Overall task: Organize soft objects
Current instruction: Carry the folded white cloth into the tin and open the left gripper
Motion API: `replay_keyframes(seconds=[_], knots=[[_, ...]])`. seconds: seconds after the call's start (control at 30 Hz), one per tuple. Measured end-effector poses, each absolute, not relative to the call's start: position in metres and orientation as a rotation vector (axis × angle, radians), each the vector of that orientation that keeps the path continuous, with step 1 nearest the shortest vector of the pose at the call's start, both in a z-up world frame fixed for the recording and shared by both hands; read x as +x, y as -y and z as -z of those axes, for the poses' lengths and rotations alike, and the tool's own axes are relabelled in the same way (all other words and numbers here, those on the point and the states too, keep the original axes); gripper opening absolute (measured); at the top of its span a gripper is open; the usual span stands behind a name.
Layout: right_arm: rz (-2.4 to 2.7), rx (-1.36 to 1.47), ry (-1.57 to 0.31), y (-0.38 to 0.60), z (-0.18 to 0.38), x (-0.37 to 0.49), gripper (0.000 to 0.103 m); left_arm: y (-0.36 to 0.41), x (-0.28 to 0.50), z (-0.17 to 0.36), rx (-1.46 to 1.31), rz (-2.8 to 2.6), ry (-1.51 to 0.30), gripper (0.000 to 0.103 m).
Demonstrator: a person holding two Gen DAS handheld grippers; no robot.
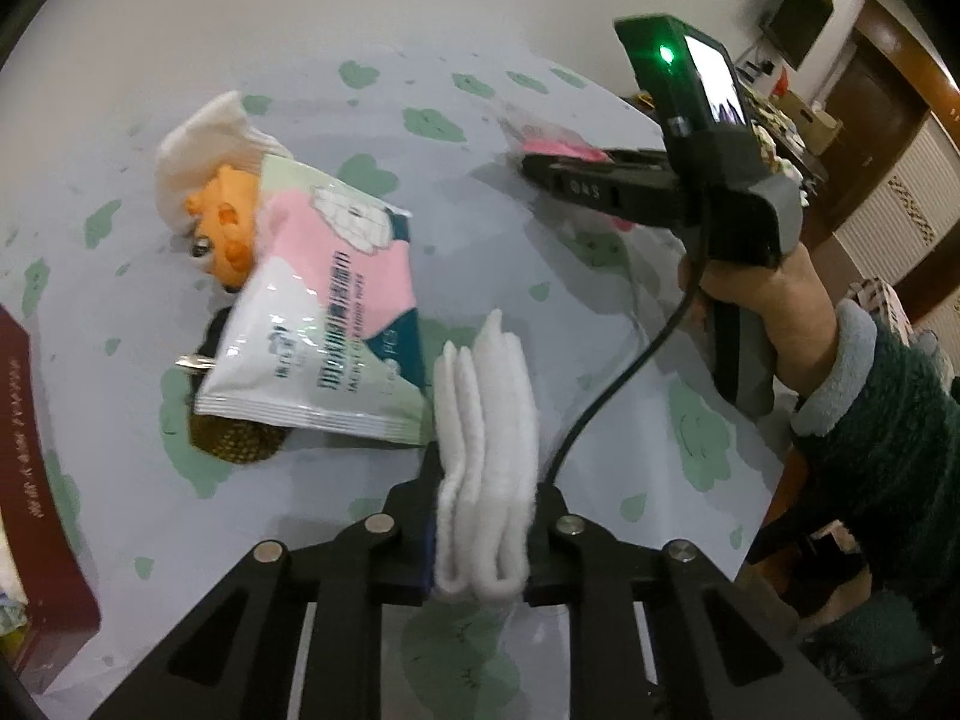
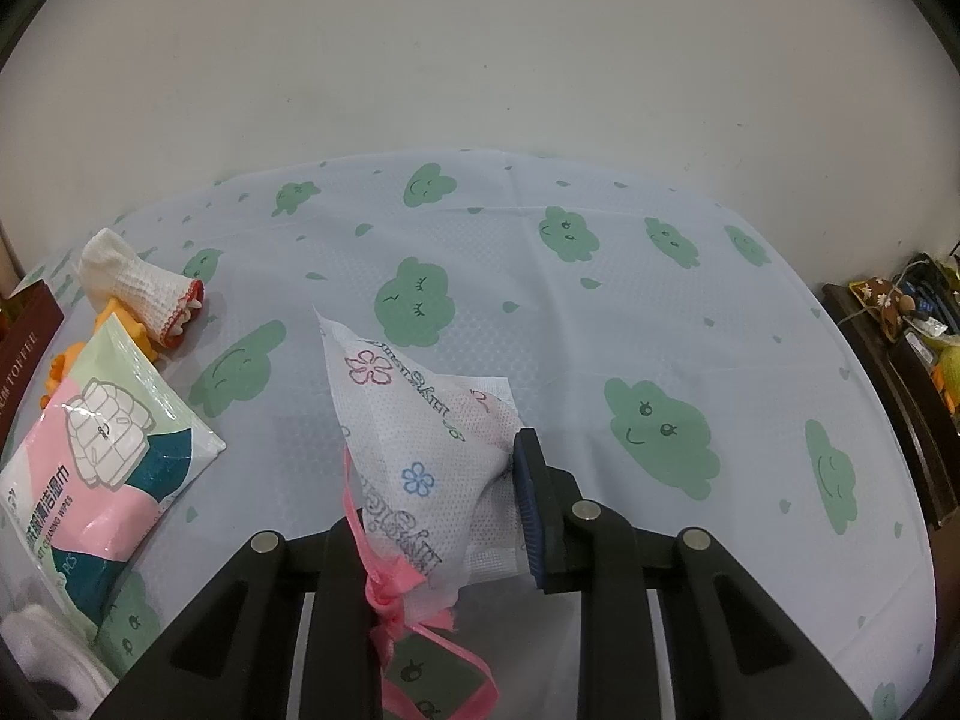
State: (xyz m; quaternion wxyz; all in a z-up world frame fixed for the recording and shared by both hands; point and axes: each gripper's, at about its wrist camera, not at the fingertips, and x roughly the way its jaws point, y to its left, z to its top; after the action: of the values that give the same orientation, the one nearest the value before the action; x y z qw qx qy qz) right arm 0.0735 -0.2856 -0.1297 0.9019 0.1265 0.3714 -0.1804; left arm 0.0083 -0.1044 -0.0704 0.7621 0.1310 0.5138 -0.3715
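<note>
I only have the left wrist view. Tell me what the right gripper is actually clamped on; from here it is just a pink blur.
Observer: The right gripper is shut on a white sachet of perforated fabric printed with small flowers, tied with a pink ribbon.
Operator: Say whether that sachet is off the tablecloth.
Observer: Cannot tell; its far corner points up and away over the tablecloth.
Operator: Describe the white bundle behind the wipes pack.
Observer: It is a waffle-weave cloth with a red scalloped edge, lying beside the wipes pack.
Operator: Report the brown box's lettering.
Observer: The brown box reads TOFFEE.
</note>
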Motion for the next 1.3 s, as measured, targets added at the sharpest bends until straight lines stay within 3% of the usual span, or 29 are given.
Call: replay_keyframes(seconds=[0.37, 0.9, 1.3], knots=[[0.375, 0.233, -0.779, 0.282, 0.13, 0.075, 0.024, 0.078, 0.032, 0.042, 0.231, 0.675, -1.043, 0.019], [0.374, 0.232, -0.781, 0.282, 0.129, 0.076, 0.024, -0.038, 0.066, -0.019, 0.142, 0.328, -0.926, 0.019], [0.375, 0.23, -0.783, 0.281, 0.129, 0.076, 0.024, -0.125, 0.089, -0.015, 0.06, 0.091, -0.939, 0.019]])
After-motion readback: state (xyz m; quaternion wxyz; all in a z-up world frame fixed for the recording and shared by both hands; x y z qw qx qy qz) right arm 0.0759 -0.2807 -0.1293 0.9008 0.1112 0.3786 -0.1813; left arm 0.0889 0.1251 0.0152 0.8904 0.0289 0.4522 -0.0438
